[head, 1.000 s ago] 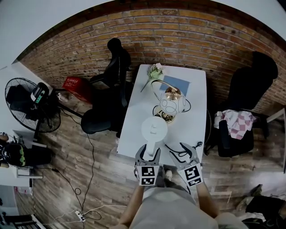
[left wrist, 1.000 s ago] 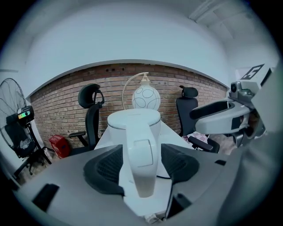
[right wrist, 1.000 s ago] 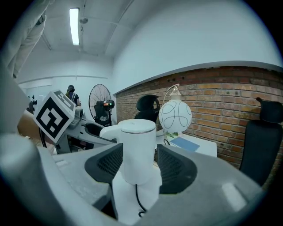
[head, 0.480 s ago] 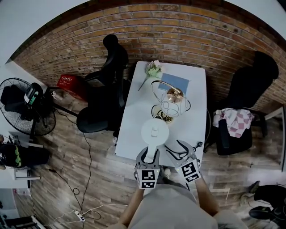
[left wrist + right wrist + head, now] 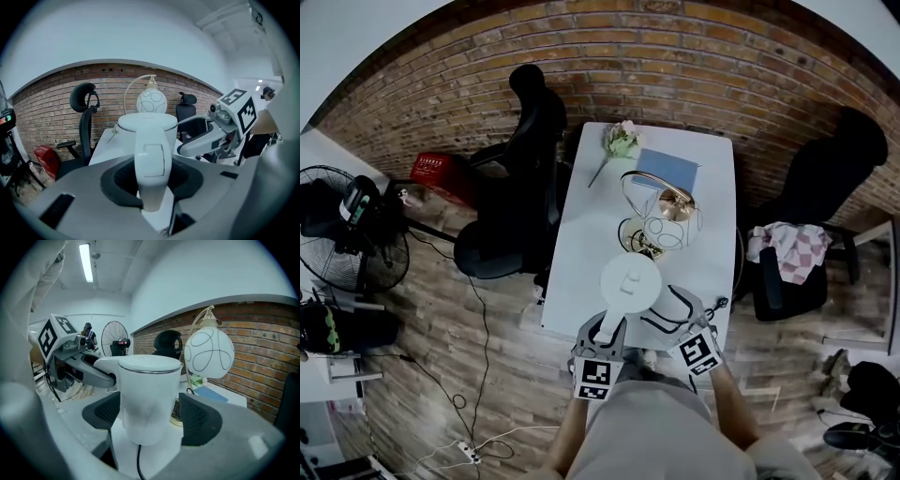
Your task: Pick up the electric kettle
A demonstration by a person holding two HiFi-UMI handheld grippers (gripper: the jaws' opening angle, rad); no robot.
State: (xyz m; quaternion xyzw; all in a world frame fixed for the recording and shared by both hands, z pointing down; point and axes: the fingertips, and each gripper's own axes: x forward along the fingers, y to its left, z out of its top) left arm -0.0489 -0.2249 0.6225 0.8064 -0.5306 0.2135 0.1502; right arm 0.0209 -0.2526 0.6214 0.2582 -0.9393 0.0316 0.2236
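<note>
Kettle (image 5: 630, 279) is clenched by its handle in your left hand-held gripper (image 5: 607, 328), while your right hand-held gripper (image 5: 678, 305) is opening, jaws flanking its body untouched.

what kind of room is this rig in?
Probably an office or studio, not a kitchen: bare brick wall, black office chairs flanking a white table with the kettle, a standing fan on wood floor.

Cool, even indoor light from a ceiling tube light (image 5: 86, 261) fills all three fisheye views, shadows stay faint, edges bend and darken into black corners, and the nearest foreground blurs softly.
</note>
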